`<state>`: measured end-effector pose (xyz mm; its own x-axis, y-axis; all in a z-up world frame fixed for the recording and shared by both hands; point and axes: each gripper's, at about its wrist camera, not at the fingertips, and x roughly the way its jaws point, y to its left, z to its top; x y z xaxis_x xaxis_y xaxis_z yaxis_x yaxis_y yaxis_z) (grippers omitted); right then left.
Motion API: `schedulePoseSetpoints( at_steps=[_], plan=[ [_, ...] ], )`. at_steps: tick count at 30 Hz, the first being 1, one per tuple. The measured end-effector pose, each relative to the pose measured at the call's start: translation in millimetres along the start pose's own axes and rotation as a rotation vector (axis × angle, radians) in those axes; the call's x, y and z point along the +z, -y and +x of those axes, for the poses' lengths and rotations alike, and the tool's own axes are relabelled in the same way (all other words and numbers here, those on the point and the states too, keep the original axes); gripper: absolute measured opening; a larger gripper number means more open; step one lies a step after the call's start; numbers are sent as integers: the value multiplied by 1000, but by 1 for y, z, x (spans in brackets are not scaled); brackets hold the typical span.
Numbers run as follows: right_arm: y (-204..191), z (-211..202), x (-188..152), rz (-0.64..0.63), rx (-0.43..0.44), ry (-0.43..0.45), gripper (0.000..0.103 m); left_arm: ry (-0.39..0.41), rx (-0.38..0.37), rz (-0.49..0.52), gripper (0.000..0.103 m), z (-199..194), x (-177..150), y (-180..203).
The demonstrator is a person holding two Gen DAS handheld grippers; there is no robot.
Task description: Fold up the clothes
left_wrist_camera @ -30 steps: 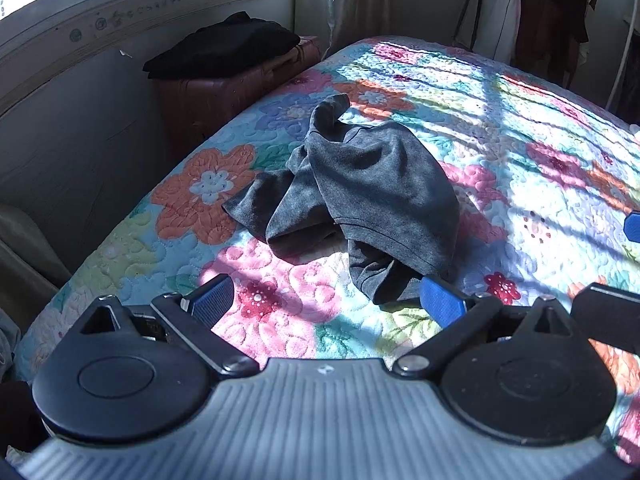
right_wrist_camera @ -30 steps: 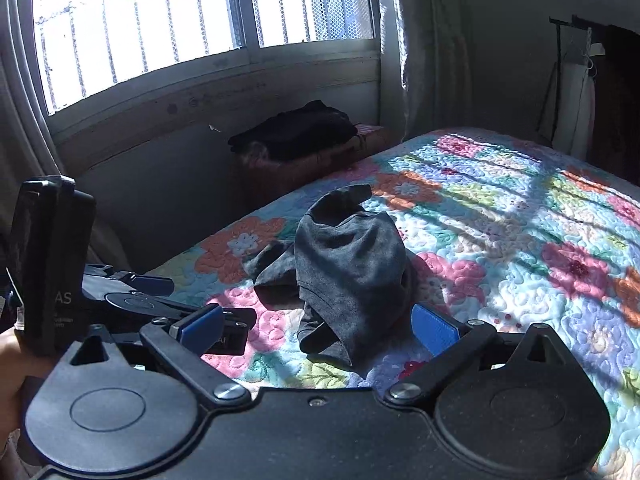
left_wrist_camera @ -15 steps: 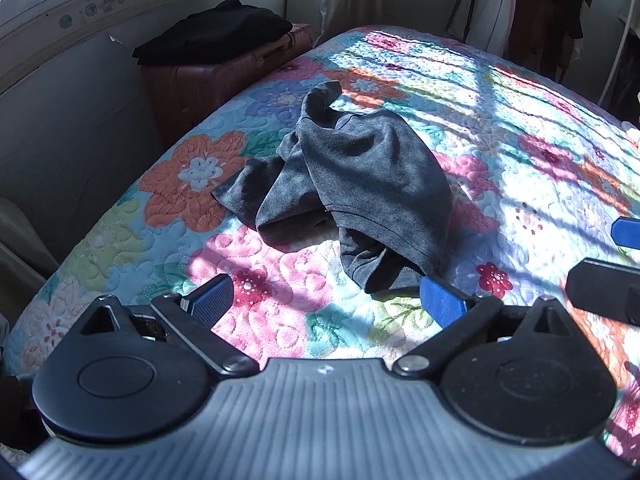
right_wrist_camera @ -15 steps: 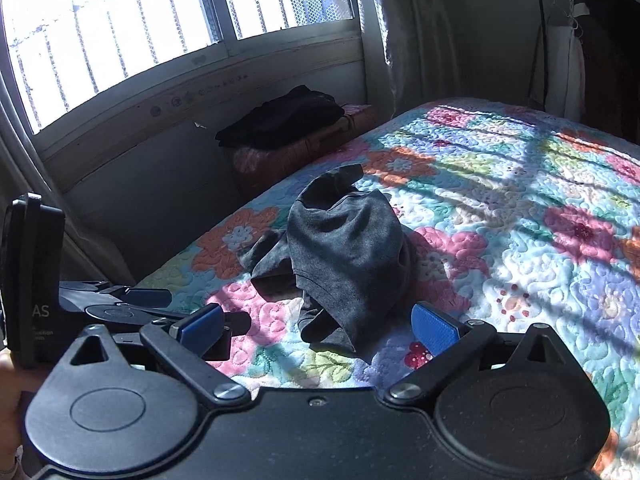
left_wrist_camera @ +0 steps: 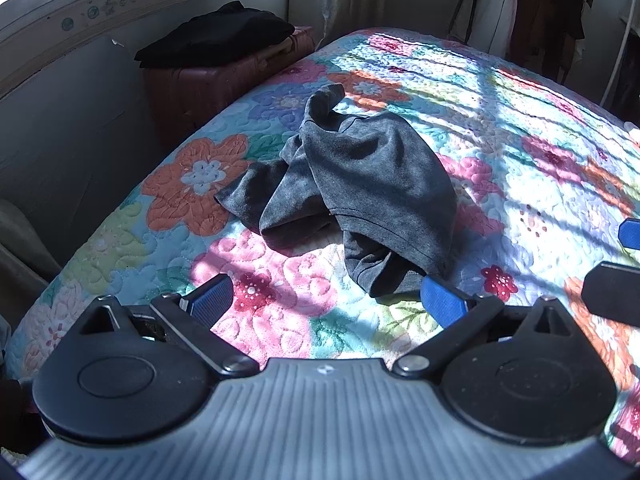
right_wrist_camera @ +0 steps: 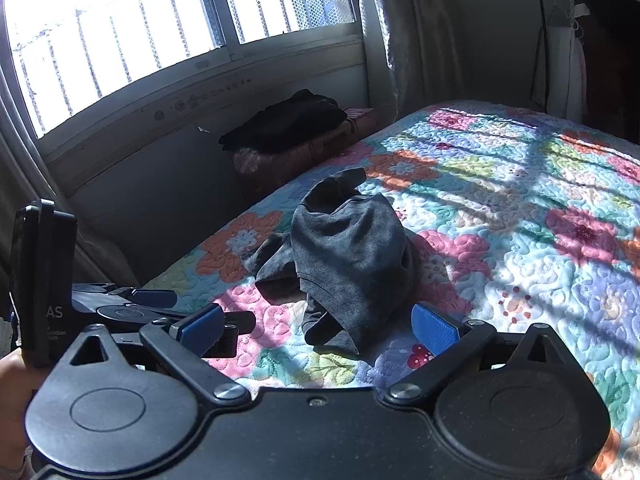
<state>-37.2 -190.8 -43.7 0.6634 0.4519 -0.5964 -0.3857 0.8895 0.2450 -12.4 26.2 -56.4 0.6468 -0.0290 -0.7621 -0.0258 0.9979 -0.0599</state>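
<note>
In the left wrist view, the left gripper [left_wrist_camera: 324,300] is hovering low over the near part of the floral quilt [left_wrist_camera: 540,128], its blue-padded jaws standing wide and holding nothing, probably because the grey garment [left_wrist_camera: 360,192] is lying crumpled just ahead of the pads and a wide gap suits catching a loose hem. The garment is sitting bunched in a heap, one end poking up, so it is lying unfolded now. In the right wrist view, the right gripper [right_wrist_camera: 316,324] is likewise pointing at the grey garment [right_wrist_camera: 348,256] with its jaws spread wide and empty, its right pad just beside the heap's near edge. The left gripper is showing beside it, so the pair seem to be lining up along the near hem to spread it flat.
</note>
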Motion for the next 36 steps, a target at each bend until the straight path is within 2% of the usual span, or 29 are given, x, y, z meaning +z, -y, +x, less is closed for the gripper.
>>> schedulePoseSetpoints(
  at_steps=[14,17,20,23,27,32,36],
  plan=[
    [10,2,-4,59,22,-18,102,-29,-37,-51,102,10,-2,-10],
    [18,6,-4,103,28,-35,102,10,-15,-81,102,14,4,-22],
    [27,25,5,177,56,-75,102,59,48,-90,102,25,17,-34],
    [27,55,17,154,80,-124,102,97,64,-102,102,47,31,-47],
    [24,101,36,34,81,-190,102,87,-10,-95,102,78,54,-60],
    [40,139,53,22,114,-214,102,75,-101,-86,102,118,80,-76],
    [58,165,54,44,105,-198,102,74,-128,-123,102,138,76,-83]
  ],
)
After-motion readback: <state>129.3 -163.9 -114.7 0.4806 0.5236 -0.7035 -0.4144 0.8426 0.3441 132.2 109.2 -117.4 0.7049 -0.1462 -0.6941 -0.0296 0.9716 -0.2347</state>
